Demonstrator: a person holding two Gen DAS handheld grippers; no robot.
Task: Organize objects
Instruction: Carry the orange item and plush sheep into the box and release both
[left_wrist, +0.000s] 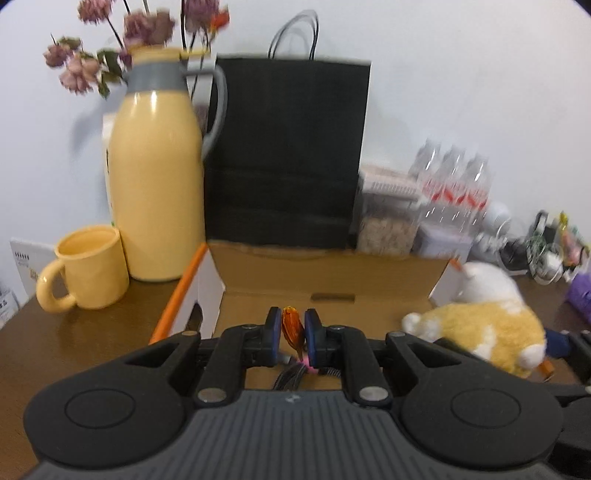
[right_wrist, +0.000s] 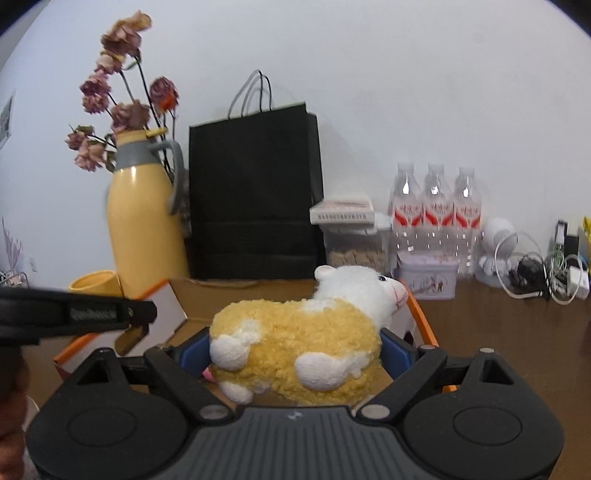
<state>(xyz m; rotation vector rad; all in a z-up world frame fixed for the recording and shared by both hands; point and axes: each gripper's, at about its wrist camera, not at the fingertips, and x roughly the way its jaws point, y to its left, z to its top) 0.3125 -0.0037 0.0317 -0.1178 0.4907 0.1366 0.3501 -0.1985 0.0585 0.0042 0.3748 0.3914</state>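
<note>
My left gripper (left_wrist: 292, 328) is shut on a small orange-amber object (left_wrist: 291, 326) and holds it over the open cardboard box (left_wrist: 325, 273). A dark cord and a pink bit hang below the pads. My right gripper (right_wrist: 295, 347) is shut on a yellow-and-white plush sheep (right_wrist: 306, 343), held above the box's (right_wrist: 184, 295) right side; the sheep also shows at the right of the left wrist view (left_wrist: 487, 325). The left gripper's body (right_wrist: 74, 314) crosses the left of the right wrist view.
A yellow thermos jug (left_wrist: 155, 184) with dried flowers and a yellow mug (left_wrist: 88, 273) stand left of the box. A black paper bag (left_wrist: 288, 155) stands behind it. Water bottles (right_wrist: 436, 210), a food container, a tin (right_wrist: 428, 277), a white fan and cables sit to the right.
</note>
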